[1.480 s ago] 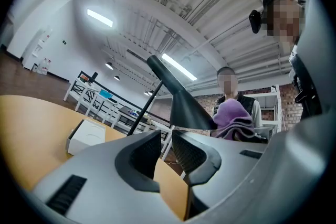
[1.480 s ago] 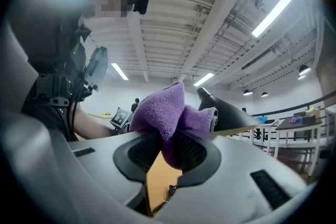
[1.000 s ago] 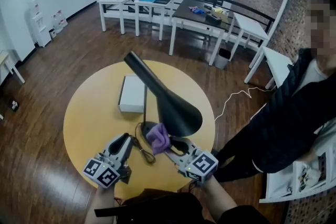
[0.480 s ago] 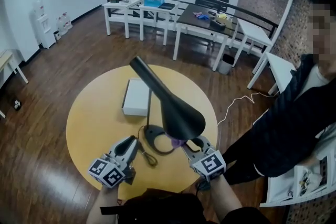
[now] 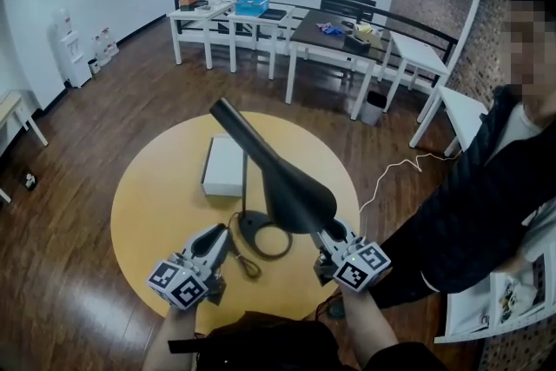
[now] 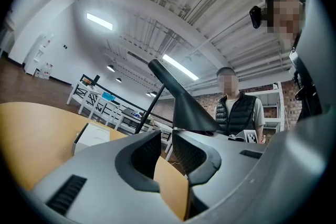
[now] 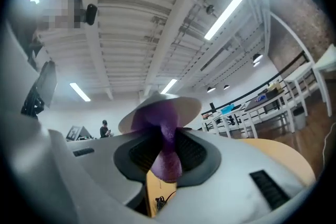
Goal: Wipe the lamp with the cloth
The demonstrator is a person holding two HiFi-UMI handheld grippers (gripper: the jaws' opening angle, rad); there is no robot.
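The black lamp stands on the round yellow table, its cone shade tilted toward me over a ring base. My right gripper sits at the shade's lower right rim, shut on the purple cloth. In the right gripper view the cloth bunches up against the pale underside of the shade. The head view hides the cloth behind the shade. My left gripper rests low at the table's near side, left of the base, shut and empty; its jaws point toward the lamp stem.
A white box lies on the table behind the lamp. A thin dark cable curls from the base. A person in a dark vest stands close on the right. White desks line the back railing.
My right gripper has swung to the right and slightly up along the shade's lower edge, and the cloth has slipped out of the head view behind the shade. The left gripper has stayed put.
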